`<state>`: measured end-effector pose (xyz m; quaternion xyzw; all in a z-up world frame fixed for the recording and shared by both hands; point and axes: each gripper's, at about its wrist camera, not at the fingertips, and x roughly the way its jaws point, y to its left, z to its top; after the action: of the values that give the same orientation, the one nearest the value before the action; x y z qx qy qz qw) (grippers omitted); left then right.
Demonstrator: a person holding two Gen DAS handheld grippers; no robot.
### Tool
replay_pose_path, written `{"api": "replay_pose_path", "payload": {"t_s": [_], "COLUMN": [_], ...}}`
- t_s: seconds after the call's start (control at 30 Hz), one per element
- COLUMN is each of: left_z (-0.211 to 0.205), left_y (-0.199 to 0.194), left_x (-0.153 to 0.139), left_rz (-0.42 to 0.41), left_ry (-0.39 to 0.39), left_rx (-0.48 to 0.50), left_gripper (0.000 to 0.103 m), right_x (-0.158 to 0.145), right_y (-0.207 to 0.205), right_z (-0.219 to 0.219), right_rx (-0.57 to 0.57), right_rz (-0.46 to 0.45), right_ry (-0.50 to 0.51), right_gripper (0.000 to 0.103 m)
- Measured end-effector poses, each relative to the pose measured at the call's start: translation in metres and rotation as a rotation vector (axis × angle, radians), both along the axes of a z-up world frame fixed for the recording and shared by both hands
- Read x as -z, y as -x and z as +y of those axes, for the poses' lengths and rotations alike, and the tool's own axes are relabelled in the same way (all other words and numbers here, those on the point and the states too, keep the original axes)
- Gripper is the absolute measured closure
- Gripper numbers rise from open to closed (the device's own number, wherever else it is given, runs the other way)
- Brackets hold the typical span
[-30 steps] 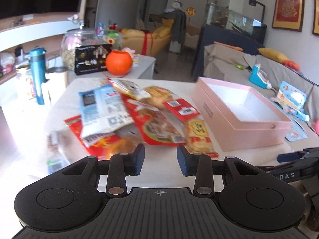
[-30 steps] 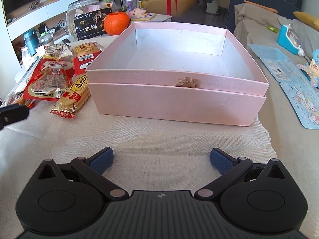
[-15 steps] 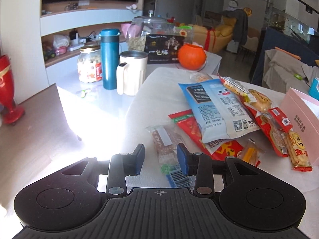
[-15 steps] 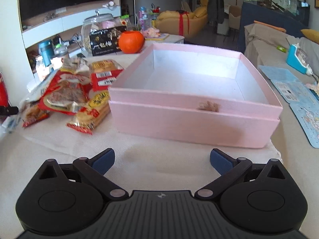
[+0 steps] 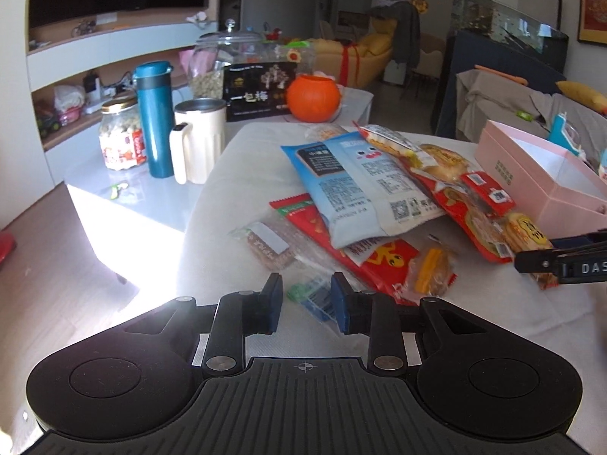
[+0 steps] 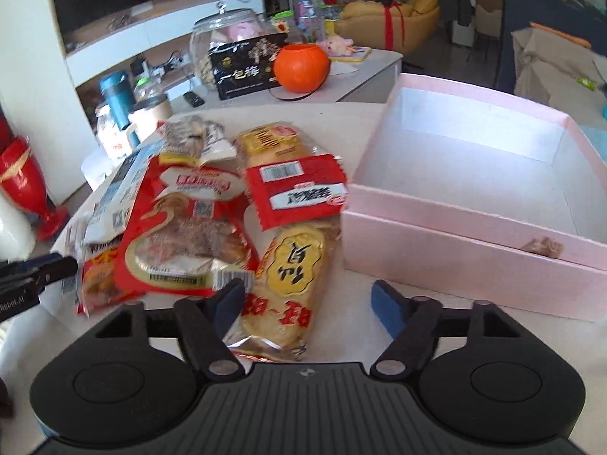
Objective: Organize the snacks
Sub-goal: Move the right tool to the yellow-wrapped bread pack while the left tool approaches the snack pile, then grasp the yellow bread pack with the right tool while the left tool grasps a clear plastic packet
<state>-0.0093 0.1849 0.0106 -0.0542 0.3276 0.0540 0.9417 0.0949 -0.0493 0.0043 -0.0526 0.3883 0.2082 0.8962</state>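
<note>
A pile of snack packets lies on the cloth-covered table, left of an open pink box (image 6: 474,204) (image 5: 531,174). My left gripper (image 5: 305,299) is at the pile's near left end. Its jaws are closing around the end of a small clear packet with a green and blue label (image 5: 309,295), and the pads are not visibly pressing it. A blue-white bag (image 5: 360,182) lies over a red packet (image 5: 383,258). My right gripper (image 6: 307,301) straddles a yellow cracker packet (image 6: 292,265). Its jaws are closing, with the right pad still clear of the packet.
Behind the pile stand a teal flask (image 5: 153,117), a cream mug (image 5: 197,140), a snack jar (image 5: 121,136), an orange pumpkin pot (image 5: 313,96) and a black box (image 5: 258,91). A red vase (image 6: 22,185) stands at far left. The pink box holds nothing.
My left gripper swung from facing the box to the pile's left end, came down over the clear packet and narrowed. My right gripper moved left from the box front to the yellow packet and narrowed.
</note>
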Motion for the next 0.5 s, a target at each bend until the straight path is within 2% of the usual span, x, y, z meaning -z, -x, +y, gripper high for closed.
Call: {"api": "replay_pose_path", "payload": {"t_s": [0.1, 0.2, 0.3, 0.33, 0.4, 0.47, 0.5], "left_z": [-0.012, -0.018, -0.016, -0.014, -0.004, 0.01, 0.02], "left_y": [0.009, 0.019, 0.024, 0.024, 0.022, 0.014, 0.006], "left_x": [0.0, -0.003, -0.01, -0.013, -0.021, -0.023, -0.023], "left_rz": [0.005, -0.007, -0.024, -0.033, -0.052, -0.036, -0.022], "left_ry": [0.052, 0.097, 0.078, 0.068, 0.077, 0.136, 0.18], "left_rx": [0.093, 0.137, 0.088, 0.053, -0.016, -0.085, -0.122], "left_gripper": [0.071, 0.071, 0.071, 0.071, 0.071, 0.071, 0.071], "right_x": [-0.001, -0.004, -0.002, -0.002, 0.001, 0.004, 0.004], "right_y": [0.023, 0.042, 0.056, 0.059, 0.063, 0.065, 0.062], "right_z": [0.002, -0.014, -0.032, -0.037, -0.044, -0.049, -0.052], "right_rx": [-0.06, -0.094, -0.101, -0.097, -0.089, -0.052, -0.038], "right_rz": [-0.054, -0.045, -0.078, -0.095, -0.119, -0.132, -0.12], "right_ry": [0.08, 0.075, 0.08, 0.08, 0.071, 0.057, 0.044], "right_gripper": [0.059, 0.059, 0.059, 0.058, 0.045, 0.033, 0.031]}}
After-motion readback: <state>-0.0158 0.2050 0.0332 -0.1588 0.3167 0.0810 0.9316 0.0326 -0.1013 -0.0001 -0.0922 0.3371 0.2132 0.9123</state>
